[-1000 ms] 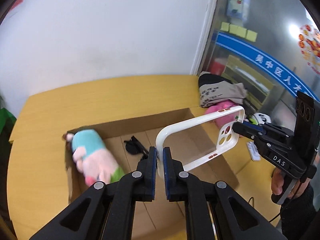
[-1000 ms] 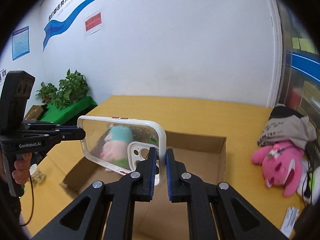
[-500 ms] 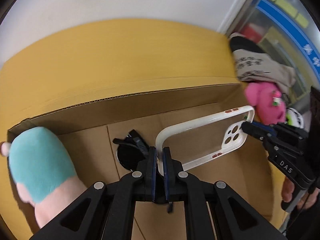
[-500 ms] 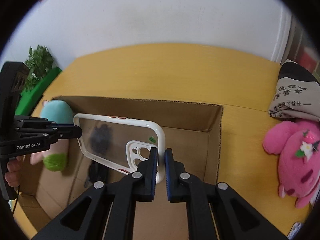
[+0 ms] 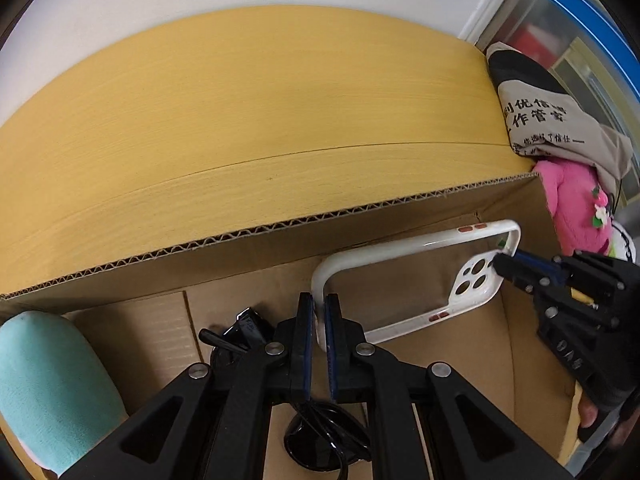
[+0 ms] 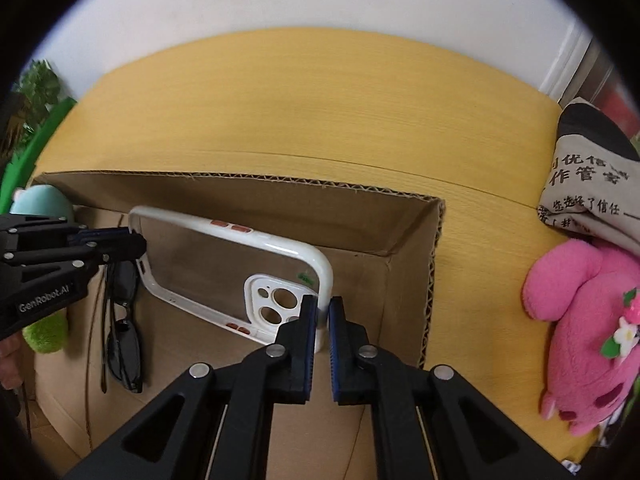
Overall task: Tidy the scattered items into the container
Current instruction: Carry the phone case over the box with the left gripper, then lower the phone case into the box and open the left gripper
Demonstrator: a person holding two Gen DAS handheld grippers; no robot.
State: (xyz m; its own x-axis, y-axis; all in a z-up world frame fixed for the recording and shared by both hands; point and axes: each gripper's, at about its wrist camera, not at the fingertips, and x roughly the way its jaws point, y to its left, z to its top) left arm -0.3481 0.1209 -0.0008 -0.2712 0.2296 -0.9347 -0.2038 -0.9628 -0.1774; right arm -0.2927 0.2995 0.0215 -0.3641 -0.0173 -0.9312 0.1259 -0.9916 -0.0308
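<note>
A clear phone case with a white rim [image 5: 416,276] [image 6: 240,268] hangs inside the open cardboard box [image 5: 280,228] [image 6: 432,272], held at both ends. My left gripper [image 5: 319,308] is shut on its plain short end. My right gripper [image 6: 323,312] is shut on the end by the camera cutout. Each gripper also shows in the other's view, the right in the left wrist view [image 5: 508,264] and the left in the right wrist view [image 6: 136,244]. Black sunglasses [image 6: 122,328] [image 5: 320,432] and a teal-and-pink plush [image 5: 48,384] [image 6: 40,208] lie in the box.
The box sits on a yellow wooden table [image 5: 260,100]. Outside the box at the right lie a pink plush [image 6: 580,320] [image 5: 576,208] and a folded grey printed cloth [image 6: 592,184] [image 5: 560,120]. A green plant [image 6: 24,108] stands far left. A white wall is behind.
Both grippers have carried the phone case down from above the box to inside it, close to the far wall. The cameras have tilted downward; the grip on both ends is unchanged.
</note>
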